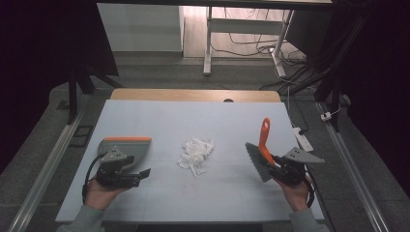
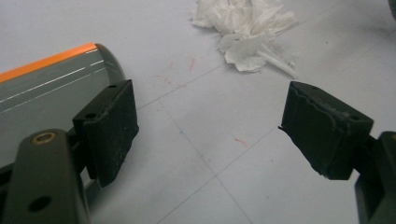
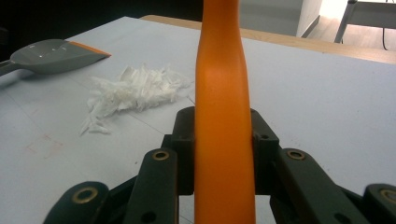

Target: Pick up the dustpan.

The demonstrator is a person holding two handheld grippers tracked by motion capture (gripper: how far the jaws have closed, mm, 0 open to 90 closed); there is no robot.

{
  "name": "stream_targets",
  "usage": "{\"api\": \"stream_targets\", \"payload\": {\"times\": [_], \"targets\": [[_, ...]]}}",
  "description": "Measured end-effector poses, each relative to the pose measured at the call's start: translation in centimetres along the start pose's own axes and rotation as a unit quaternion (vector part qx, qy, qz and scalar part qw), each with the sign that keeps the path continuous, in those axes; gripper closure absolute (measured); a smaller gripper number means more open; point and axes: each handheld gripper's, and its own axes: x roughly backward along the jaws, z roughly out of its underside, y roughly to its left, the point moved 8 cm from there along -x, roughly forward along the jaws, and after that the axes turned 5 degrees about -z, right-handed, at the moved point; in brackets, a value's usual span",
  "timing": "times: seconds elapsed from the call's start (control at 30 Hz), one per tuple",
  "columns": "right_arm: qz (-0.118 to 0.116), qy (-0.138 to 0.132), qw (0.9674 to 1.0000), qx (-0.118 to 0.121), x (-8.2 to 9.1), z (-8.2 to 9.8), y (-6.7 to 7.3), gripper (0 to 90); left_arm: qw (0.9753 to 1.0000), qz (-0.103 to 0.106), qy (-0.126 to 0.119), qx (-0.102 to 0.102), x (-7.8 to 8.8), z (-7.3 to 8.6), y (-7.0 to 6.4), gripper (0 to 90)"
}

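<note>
The right gripper (image 1: 283, 166) had its fingers clamped on the brush (image 1: 261, 150); the left gripper (image 1: 126, 175) sat with fingers apart beside the dustpan (image 1: 126, 145). Paper scraps (image 1: 195, 152) lay mid-table — a hard sweep could scatter them past the unheld pan.

Lab-like workroom: dark rig frame (image 1: 77, 92), floor cables (image 1: 290, 72), white desk legs (image 1: 209, 43).
</note>
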Motion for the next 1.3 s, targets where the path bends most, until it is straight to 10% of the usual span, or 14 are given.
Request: {"api": "stream_targets", "payload": {"times": [0.3, 0.53, 0.83, 1.3], "targets": [[0.000, -0.004, 1.0000, -0.005, 0.2, 0.0, -0.3, 70.0, 0.9999, -0.009, 0.007, 0.000, 0.4, -1.1, -0.6, 18.5], [-0.002, -0.007, 1.0000, -0.007, 0.2, 0.0, -0.4, 70.0, 0.9985, -0.029, 0.030, 0.037, 1.2, -2.0, 0.3, 18.5], [-0.001, -0.008, 0.9999, -0.006, 0.2, -0.2, -0.3, 70.0, 0.9935, -0.058, 0.048, 0.085, 2.8, -1.0, 2.2, 17.3], [0.001, 0.001, 1.0000, -0.001, -0.1, 0.0, 0.1, 70.0, 0.9890, -0.069, 0.086, 0.099, 3.8, 0.6, 3.5, 15.2]]}}
